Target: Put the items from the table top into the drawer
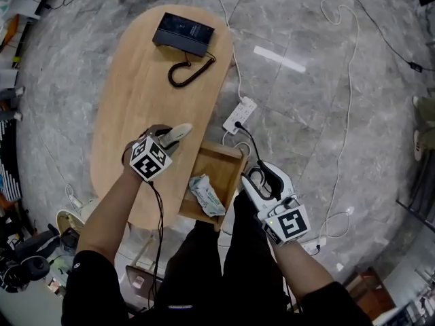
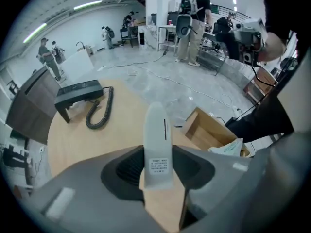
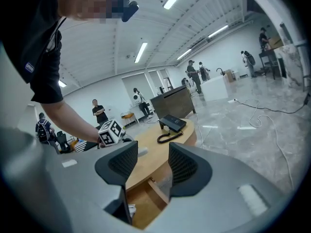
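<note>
My left gripper (image 1: 171,138) (image 2: 158,168) is shut on a slim white device (image 1: 179,132) (image 2: 156,139) with a small label, held over the oval wooden table (image 1: 136,94) near its right edge. The device's tip points toward the open wooden drawer (image 1: 219,170) (image 2: 206,130), which holds a crumpled pale packet (image 1: 206,194) (image 2: 229,147). A black telephone (image 1: 183,32) (image 2: 77,93) (image 3: 173,123) with a coiled cord (image 1: 185,73) (image 2: 100,111) lies at the table's far end. My right gripper (image 1: 261,183) (image 3: 152,164) stands open and empty, just right of the drawer.
A white power strip (image 1: 239,115) and several cables lie on the grey marble floor (image 1: 326,100) right of the table. My legs stand right behind the drawer. Clutter sits along the left edge. People stand far off in the hall.
</note>
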Available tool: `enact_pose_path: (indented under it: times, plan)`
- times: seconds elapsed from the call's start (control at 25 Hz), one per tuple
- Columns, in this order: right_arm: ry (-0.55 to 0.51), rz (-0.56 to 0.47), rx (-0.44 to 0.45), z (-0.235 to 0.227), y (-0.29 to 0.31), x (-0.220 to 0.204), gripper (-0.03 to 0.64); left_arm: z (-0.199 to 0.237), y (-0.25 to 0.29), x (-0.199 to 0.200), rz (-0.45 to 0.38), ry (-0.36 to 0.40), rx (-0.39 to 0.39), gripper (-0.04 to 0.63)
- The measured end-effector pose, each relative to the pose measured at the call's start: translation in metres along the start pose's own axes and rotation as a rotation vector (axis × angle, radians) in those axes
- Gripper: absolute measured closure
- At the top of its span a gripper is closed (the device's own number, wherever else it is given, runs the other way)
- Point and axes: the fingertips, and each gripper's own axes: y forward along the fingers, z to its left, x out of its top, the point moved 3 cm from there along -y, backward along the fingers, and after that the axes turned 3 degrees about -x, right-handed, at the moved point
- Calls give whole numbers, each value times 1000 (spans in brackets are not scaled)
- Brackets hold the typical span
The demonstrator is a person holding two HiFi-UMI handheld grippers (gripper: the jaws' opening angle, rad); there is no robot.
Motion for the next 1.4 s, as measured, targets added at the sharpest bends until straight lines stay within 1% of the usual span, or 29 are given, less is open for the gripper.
enact_pose_path:
  times: [0.08,0.16,0.28,0.36,0.52,0.6,0.64,0.68,0.8,0.84,0.88,0.92,1.0,1.04,1.12,1.2,1.28,1.36,1.4]
  plan:
    - [-1,8,-7,2,-1,-3,390,-28,-1,4,-3,38,-26,403]
    - [-2,-9,-3,5,0,-1,390,-54,1,8,-10,62,-51,403]
    - [-7,-13,-8,7,1,2,390,-92,6,14,-28,67,-89,403]
    - [-6,2,-12,9,-2,0,390,-116,8,18,-44,38,-112,403]
    - [0,-21,1,10,-6,2,391,-164,15,35,-90,-86,-171,403]
    - [6,-12,-11,7,-9,0,391,-186,25,42,-94,-132,-193,403]
    - [10,-7,-18,5,-11,-2,391,-195,32,44,-85,-137,-197,403]
    - [13,-5,-22,4,-12,-3,391,-202,39,45,-67,-124,-192,403]
    - [17,-1,-28,-1,-18,-7,391,-209,68,42,23,-32,-139,403]
    - [18,0,-29,-3,-20,-8,391,-208,78,41,52,-28,-127,403]
    - [20,1,-30,-5,-23,-10,391,-208,88,39,76,-50,-123,403]
    - [22,3,-32,-7,-25,-12,391,-207,96,36,95,-97,-125,403]
    - [34,8,-40,-13,-31,-17,391,-210,112,31,123,-217,-141,403]
    - [42,10,-45,-16,-34,-19,391,-213,118,27,139,-257,-146,403]
    - [55,14,-52,-19,-38,-22,391,-218,129,18,183,-286,-145,403]
    - [58,13,-50,-21,-41,-22,391,-218,138,11,232,-270,-132,403]
    - [58,0,-44,-24,-44,-21,392,-214,148,7,278,-219,-118,403]
    - [61,-16,-40,-27,-47,-20,393,-209,157,8,307,-174,-108,403]
    - [63,-15,-43,-29,-49,-20,393,-207,161,9,315,-174,-106,403]
